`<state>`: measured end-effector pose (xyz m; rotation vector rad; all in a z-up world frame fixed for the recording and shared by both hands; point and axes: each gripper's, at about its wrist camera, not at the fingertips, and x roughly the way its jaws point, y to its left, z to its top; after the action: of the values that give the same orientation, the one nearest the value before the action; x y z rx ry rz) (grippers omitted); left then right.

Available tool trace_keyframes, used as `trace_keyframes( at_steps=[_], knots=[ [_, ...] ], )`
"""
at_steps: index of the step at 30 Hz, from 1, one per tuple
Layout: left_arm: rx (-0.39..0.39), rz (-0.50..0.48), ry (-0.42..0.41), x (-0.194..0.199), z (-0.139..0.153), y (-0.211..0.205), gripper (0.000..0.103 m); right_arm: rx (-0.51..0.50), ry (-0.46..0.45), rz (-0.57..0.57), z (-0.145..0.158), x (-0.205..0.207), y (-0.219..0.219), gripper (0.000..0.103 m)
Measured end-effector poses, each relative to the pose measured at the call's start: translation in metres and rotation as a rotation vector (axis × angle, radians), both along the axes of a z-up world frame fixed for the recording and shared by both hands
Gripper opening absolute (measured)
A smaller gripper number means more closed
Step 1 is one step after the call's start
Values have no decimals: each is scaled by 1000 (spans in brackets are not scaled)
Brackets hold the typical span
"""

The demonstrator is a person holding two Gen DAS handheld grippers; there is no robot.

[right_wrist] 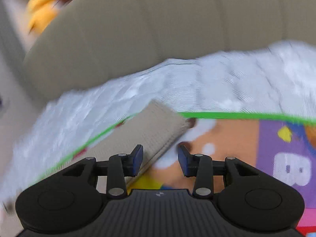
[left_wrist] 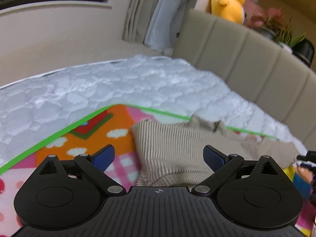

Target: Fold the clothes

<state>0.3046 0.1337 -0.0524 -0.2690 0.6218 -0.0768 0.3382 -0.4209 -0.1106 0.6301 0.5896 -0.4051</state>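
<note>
Left gripper [left_wrist: 159, 156] is spread wide and holds nothing — the beige ribbed sweater [left_wrist: 177, 150] lies just ahead on the colourful play mat [left_wrist: 83, 138]. Right gripper [right_wrist: 160, 159] is open too, empty, beside a sweater edge. Around the mat lies the white quilted bed [left_wrist: 98, 86].

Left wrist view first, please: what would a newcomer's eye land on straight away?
The brightly coloured, green-edged cartoon play mat spread over the white quilted mattress, with a beige ribbed knit sweater lying on it ahead of the open left gripper. Behind, a yellow plush toy sits atop the beige padded headboard.
</note>
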Motion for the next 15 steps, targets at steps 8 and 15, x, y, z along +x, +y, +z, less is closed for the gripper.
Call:
trace_keyframes(
  at_steps=[8, 15],
  knots=[
    [-79, 57, -17, 5, -5, 10, 101, -117, 33, -7, -8, 51, 7, 14],
    [-96, 72, 18, 12, -13, 15, 101, -265, -67, 169, 71, 46, 35, 8]
  ],
)
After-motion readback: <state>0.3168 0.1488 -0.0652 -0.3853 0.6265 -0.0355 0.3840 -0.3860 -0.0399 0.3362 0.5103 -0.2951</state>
